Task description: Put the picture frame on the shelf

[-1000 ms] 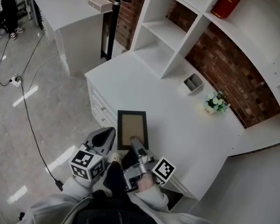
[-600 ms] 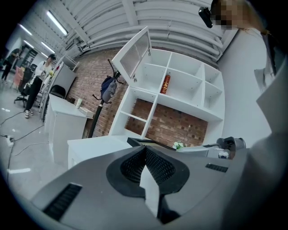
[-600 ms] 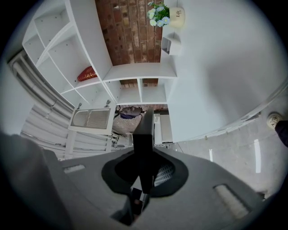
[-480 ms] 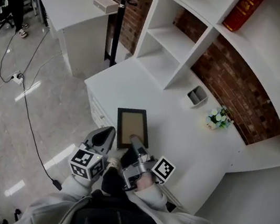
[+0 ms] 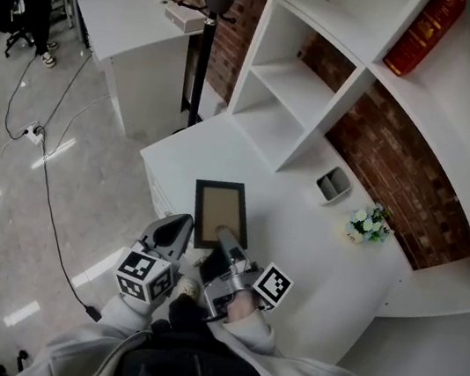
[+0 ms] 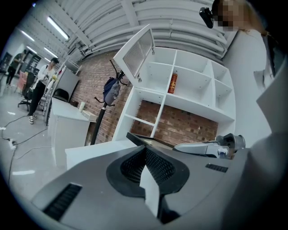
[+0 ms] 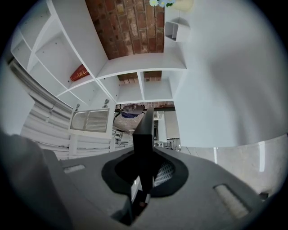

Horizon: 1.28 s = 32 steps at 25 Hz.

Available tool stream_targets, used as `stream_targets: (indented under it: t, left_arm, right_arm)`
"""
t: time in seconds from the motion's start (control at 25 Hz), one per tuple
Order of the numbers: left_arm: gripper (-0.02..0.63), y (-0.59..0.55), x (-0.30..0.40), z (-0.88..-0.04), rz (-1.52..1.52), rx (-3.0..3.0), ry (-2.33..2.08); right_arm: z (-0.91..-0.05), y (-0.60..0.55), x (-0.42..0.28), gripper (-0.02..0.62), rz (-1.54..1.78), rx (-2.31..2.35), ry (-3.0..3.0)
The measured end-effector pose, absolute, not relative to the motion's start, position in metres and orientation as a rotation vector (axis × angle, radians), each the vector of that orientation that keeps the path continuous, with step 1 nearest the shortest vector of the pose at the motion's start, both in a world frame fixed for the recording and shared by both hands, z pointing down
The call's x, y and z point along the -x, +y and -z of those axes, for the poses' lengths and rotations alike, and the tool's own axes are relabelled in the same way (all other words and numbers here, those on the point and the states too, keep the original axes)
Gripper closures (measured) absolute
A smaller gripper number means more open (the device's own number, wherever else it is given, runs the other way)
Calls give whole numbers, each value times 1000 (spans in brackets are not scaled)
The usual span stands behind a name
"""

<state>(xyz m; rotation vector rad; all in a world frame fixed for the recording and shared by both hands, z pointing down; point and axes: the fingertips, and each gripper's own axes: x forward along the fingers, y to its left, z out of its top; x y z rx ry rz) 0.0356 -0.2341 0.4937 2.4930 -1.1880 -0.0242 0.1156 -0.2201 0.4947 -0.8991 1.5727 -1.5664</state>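
Currently gripping picture frame (image 5: pixel 221 213) by its near edge with right hand-held gripper (image 5: pixel 225 236), jaws clamped.
Holding it flat over white surface (image 5: pixel 299 229) near its front, apart from the shelf (image 5: pixel 279 83), with left hand-held gripper (image 5: pixel 176 228) clenched empty just beside.

The head view looks steeply down from above the person, well back, onto the white desk (image 5: pixel 299 229), the shelf (image 5: pixel 282 66) and the floor (image 5: pixel 37 194). The left gripper view sits low, close behind its own jaws, and faces about level toward the shelf. The right gripper view, seemingly rolled onto its side, also faces the shelf across the desk. All three share the red book (image 5: pixel 426 32) and the picture frame (image 5: pixel 220 211).
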Motion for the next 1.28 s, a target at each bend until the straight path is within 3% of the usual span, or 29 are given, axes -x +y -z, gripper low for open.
stream_targets:
  t: [1.28]
  left_arm:
    - [603,-371,-52,-467,13,-2576,-1086]
  right_arm:
    - [-487,-331,-150,570,1464,980,1471]
